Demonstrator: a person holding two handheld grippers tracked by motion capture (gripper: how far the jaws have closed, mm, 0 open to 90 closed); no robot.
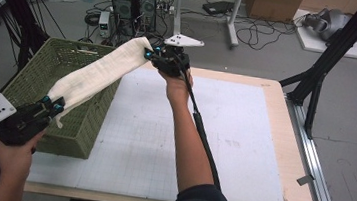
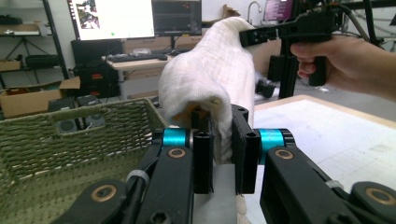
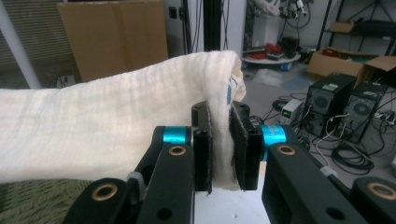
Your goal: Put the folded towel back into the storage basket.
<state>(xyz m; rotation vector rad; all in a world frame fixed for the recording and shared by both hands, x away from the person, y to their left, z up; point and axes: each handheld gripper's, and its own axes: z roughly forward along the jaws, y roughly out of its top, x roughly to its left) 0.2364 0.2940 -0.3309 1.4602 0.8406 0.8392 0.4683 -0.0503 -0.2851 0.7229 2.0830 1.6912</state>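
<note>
A cream-white towel hangs stretched in the air between the two grippers, sagging a little over the green woven basket that sits at the table's left edge. The left gripper, held near the basket's near corner, has its jaws clamped on one end of the towel; in the left gripper view the cloth is bunched between the black pads. The right gripper, raised above the table's far edge beside the basket's far corner, is likewise clamped on the other end, and the right gripper view shows the folded cloth pinched tightly between its pads. The likely trouble from here is a slip: each grip takes only a narrow edge of soft fabric, so pulling the hands further apart could draw an end out of the pads and drop the towel half outside the basket. If the hands lower unevenly, the cloth could drape over the basket's rim and snag on the weave instead of settling inside. The right gripper's trailing cable might also drag across the white mat. A small blue mark shows near the towel's hem, but it is too small to read; no other writing can be made out.
</note>
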